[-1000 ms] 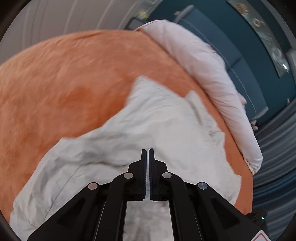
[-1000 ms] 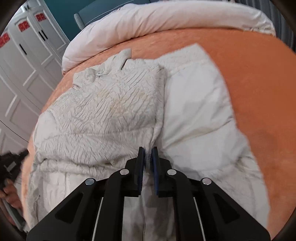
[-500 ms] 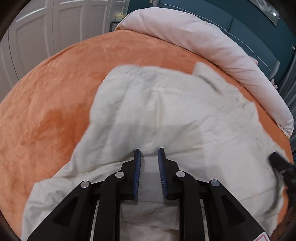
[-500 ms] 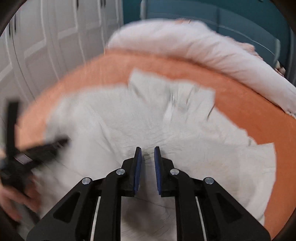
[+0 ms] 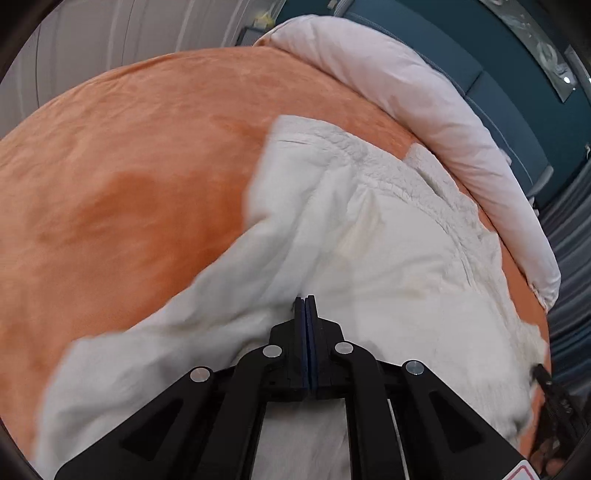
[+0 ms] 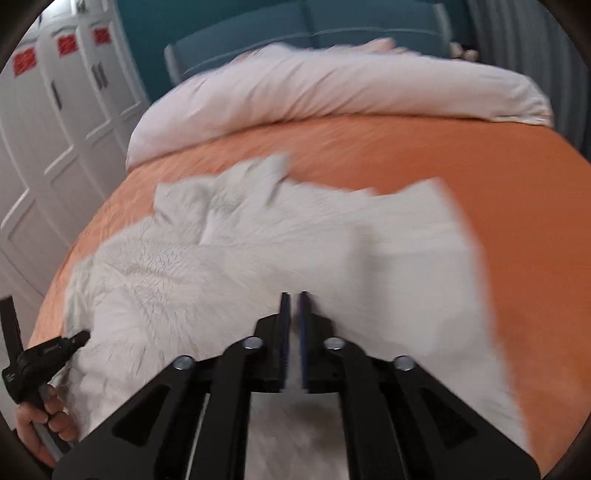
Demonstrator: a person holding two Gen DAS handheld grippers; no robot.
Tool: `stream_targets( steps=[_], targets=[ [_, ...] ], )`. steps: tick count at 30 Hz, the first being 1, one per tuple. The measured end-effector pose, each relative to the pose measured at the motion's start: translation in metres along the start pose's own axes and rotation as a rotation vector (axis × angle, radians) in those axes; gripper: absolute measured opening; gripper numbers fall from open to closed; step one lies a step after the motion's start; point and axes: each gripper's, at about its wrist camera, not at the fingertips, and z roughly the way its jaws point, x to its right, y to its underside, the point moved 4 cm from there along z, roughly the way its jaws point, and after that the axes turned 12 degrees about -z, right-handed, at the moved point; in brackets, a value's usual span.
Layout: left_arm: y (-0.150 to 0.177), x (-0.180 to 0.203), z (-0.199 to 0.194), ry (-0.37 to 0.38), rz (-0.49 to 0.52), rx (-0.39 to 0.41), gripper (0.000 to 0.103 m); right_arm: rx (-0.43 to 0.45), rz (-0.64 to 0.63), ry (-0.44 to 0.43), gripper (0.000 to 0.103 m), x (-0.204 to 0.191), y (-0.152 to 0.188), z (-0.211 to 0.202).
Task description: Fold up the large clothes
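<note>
A large white fleece-lined garment lies spread on the orange bedspread. My left gripper is shut, its fingertips pressed together on a fold of the garment at its near edge. In the right wrist view the same garment lies rumpled, fleece side up at the left. My right gripper stands over its near edge with a narrow gap between the jaws; whether cloth is pinched there does not show. The left gripper also appears at the garment's left edge.
A rolled white duvet lies along the head of the bed, also in the right wrist view. White wardrobe doors stand left of the bed. A teal headboard is behind.
My left gripper was open half a second ago and has shut on the garment's fold. My right gripper's gap has narrowed. Both views have swung across the bed.
</note>
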Motion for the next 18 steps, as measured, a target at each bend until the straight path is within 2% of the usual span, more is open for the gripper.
stream_targets(
  steps=[1,2,3,5,7,8,9,11,13,15,16,17,18],
  targets=[
    [0.002,-0.006,-0.014,0.005,0.012,-0.007,0.010,-0.005,-0.002,0.012,0.035,0.007,0.005,-0.017],
    [0.006,-0.014,-0.035,0.028,0.037,-0.013,0.013,-0.012,-0.018,0.030,0.050,0.021,0.020,-0.043],
    [0.012,-0.027,-0.058,-0.019,0.065,-0.006,0.042,-0.022,-0.033,0.049,0.053,0.035,0.038,-0.067],
    [0.021,-0.055,-0.097,-0.132,0.072,0.042,0.081,-0.087,-0.048,0.090,0.062,0.060,0.079,-0.101],
    [0.036,-0.079,-0.126,-0.118,0.082,0.043,0.082,-0.190,-0.033,0.125,0.067,0.085,0.131,-0.134],
    [0.049,-0.093,-0.136,-0.139,0.095,-0.009,0.082,-0.231,-0.010,0.123,0.070,0.093,0.153,-0.146],
    [0.061,-0.105,-0.140,-0.168,0.101,-0.059,0.082,-0.263,0.025,0.096,0.071,0.098,0.172,-0.154],
    [0.084,-0.122,-0.144,-0.174,0.086,-0.133,0.082,-0.316,0.114,0.014,0.077,0.103,0.204,-0.165],
    [0.101,-0.133,-0.149,-0.154,0.047,-0.158,0.082,-0.369,0.184,-0.045,0.080,0.098,0.230,-0.163],
    [0.108,-0.135,-0.153,-0.137,0.026,-0.151,0.079,-0.348,0.216,-0.072,0.080,0.086,0.238,-0.163],
    [0.111,-0.133,-0.153,-0.132,0.025,-0.155,0.074,-0.336,0.224,-0.082,0.069,0.079,0.238,-0.162],
    [0.112,-0.128,-0.153,-0.098,0.033,-0.172,0.054,-0.332,0.232,-0.113,0.048,0.074,0.240,-0.164],
    [0.115,-0.124,-0.155,-0.076,0.041,-0.187,0.041,-0.331,0.242,-0.127,0.042,0.070,0.239,-0.163]
  ],
)
